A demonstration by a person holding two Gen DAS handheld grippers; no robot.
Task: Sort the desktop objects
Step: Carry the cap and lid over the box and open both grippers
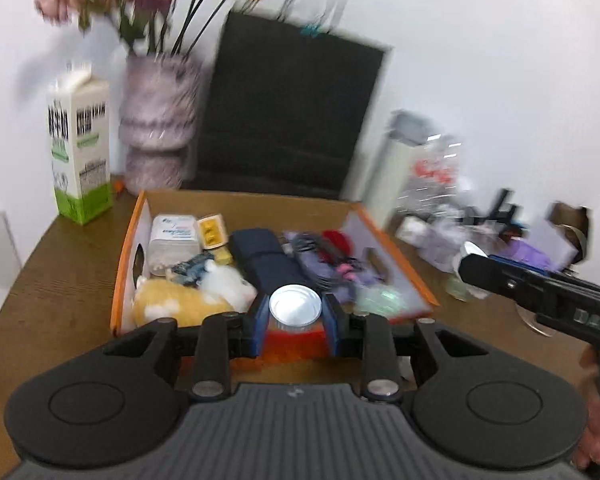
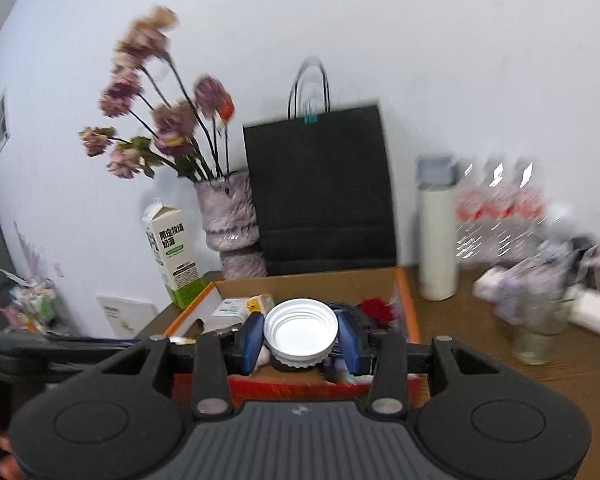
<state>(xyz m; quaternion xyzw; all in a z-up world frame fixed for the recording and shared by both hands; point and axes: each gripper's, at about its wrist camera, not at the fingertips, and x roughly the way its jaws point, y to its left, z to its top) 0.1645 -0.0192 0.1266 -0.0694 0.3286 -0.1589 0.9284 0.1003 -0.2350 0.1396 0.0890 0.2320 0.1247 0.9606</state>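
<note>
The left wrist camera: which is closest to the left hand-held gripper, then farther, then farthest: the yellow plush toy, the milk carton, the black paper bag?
From the left hand-held gripper:
1. Yellow plush toy, in the box's near left corner.
2. Milk carton, standing on the table's far left.
3. Black paper bag, upright behind the box, by the wall.

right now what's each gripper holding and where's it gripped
The left gripper pinches a small foil-topped jar by its sides just under the rim. The right gripper clamps a white screw lid across its ribbed edge, open side up.
</note>
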